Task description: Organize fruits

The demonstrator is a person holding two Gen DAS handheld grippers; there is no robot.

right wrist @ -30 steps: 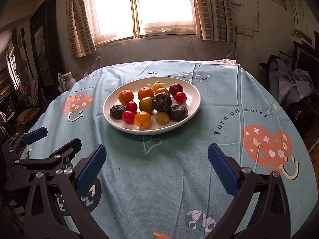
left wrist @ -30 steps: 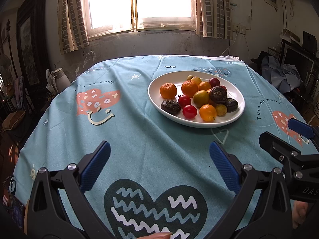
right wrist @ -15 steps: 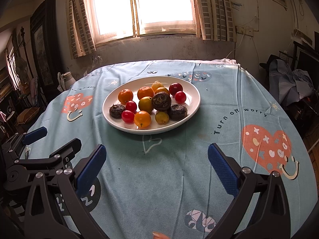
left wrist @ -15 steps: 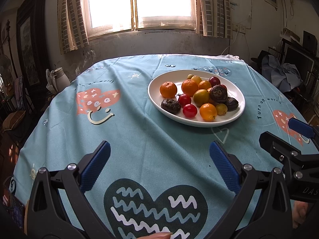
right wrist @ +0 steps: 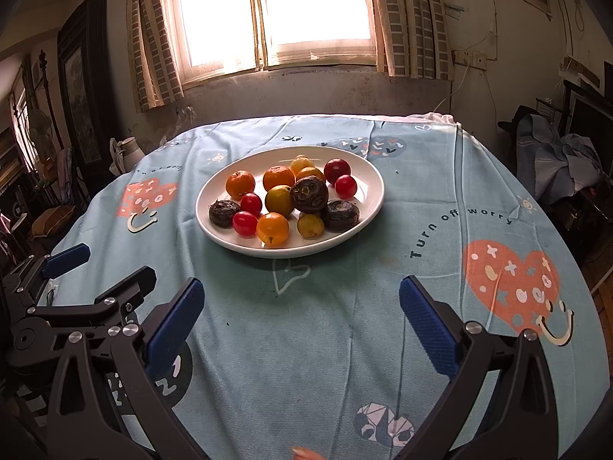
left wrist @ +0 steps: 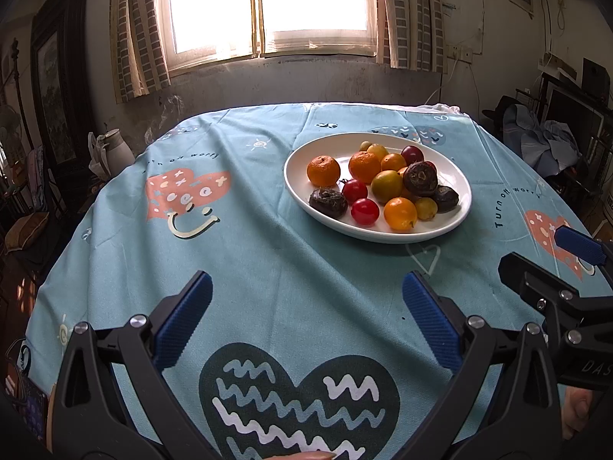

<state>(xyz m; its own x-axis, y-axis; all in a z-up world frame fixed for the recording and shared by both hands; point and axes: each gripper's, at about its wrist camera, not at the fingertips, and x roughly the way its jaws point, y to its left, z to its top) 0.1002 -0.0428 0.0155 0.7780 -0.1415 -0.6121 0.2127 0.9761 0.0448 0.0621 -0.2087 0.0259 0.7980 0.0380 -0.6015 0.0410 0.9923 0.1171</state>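
Nearest in the left wrist view, the left gripper (left wrist: 306, 318) has its jaws spread wide with nothing between the blue pads (left wrist: 184, 326), hanging over the dark heart print (left wrist: 299, 395) on the teal tablecloth (left wrist: 268, 260); at the right edge of that view the right gripper (left wrist: 551, 264) shows from the side, just beside the left one. In the right wrist view the right gripper (right wrist: 302, 318) is likewise wide open and holds nothing, its blue pads (right wrist: 429, 329) over bare cloth, with the left gripper (right wrist: 99, 276) visible low on the left. Beyond both grippers, well apart from the pads, a white oval plate (right wrist: 367, 211) sits on the cloth with all the fruit on it: along the near edge a dark wrinkled fruit (right wrist: 224, 212), a red cherry tomato (right wrist: 245, 223), a small orange fruit (right wrist: 272, 228), a small yellow fruit (right wrist: 310, 225) and a second dark fruit (right wrist: 340, 214); in the middle a third dark fruit (right wrist: 309, 194) rests on top of its neighbours beside a yellow-green fruit (right wrist: 279, 200); farther back lie two mandarins (right wrist: 240, 184), and a dark red plum (right wrist: 336, 170) at the far right. Past the table stand a white kettle (right wrist: 128, 149) at the left, the stained wall and a bright curtained window (right wrist: 276, 15)
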